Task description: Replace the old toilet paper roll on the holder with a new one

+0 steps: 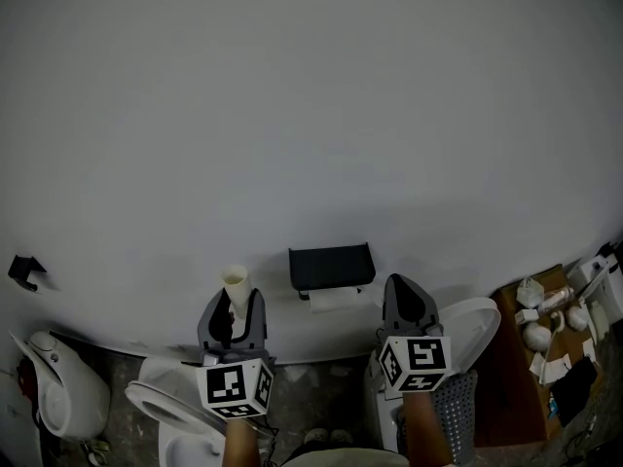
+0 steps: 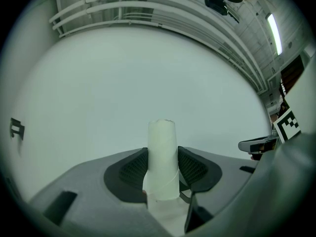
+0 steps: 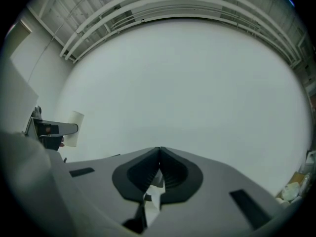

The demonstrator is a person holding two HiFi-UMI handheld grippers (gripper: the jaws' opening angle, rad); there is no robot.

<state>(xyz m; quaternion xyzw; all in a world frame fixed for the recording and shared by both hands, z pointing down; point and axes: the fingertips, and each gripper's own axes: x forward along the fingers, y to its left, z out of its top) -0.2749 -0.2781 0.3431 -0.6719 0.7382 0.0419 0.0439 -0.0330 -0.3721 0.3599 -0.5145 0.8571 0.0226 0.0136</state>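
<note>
Left gripper (image 1: 234, 311): jaws held moderately wide, clamped on a cardboard tube (image 2: 163, 157) carrying a thin remnant of tissue. The tube stands upright between the pads, with its top clear above the jaw tips. By appearance it is the spent roll.

Right gripper (image 1: 401, 290): jaws fully together, pinching a scrap of white tissue (image 3: 154, 194) low between the pads. Nothing else is held.

Holder (image 1: 331, 267): a black, wall-mounted unit with its cover down, sited ahead of and between the 2 grippers. White paper (image 1: 334, 300) shows beneath the cover; whether this is a full roll or a loose tail cannot be determined.

Governing relation: the holder lies to the right of the left gripper and to the left of the right gripper, with the right gripper nearer. The holder's long axis runs level along the wall, while the held tube's axis is vertical.

No fresh roll is identifiable in any view, so locating 1 appears outstanding.
</note>
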